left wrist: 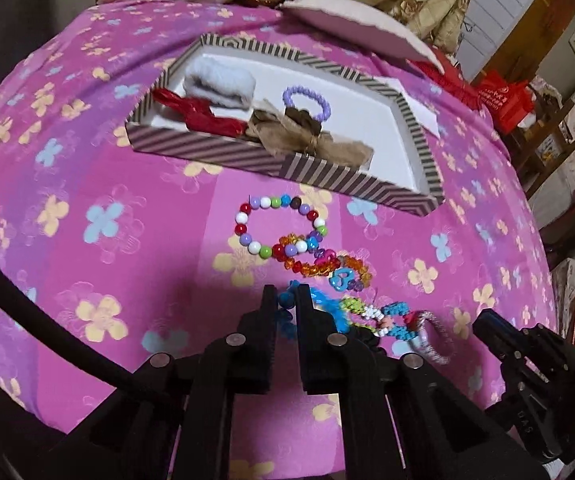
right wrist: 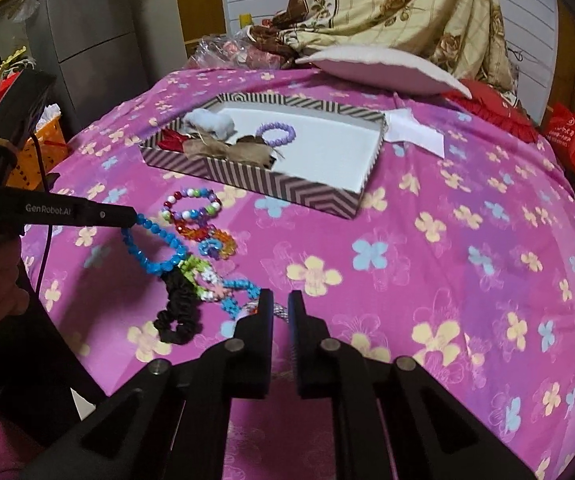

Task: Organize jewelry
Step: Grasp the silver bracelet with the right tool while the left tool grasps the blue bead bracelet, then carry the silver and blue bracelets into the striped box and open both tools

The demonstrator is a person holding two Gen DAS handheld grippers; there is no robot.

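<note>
Left claw [left wrist: 286,300] pinching blue bead bracelet [right wrist: 155,248] | right claw [right wrist: 280,305] narrowly parted, empty | striped cardboard box [left wrist: 247,160] holds few; most remain on bed

A tray [right wrist: 271,190] sits on the bed [right wrist: 427,240], far of centre. In its left end lie a rolled cloth [right wrist: 209,122], a ribbon [right wrist: 171,138] and a bow [right wrist: 227,152]; a bead ring [right wrist: 276,134] lies right of them. Near of the tray, bracelets [right wrist: 191,204] lie clustered on the bed. A pillow [right wrist: 383,70] lies beyond the tray.
</note>
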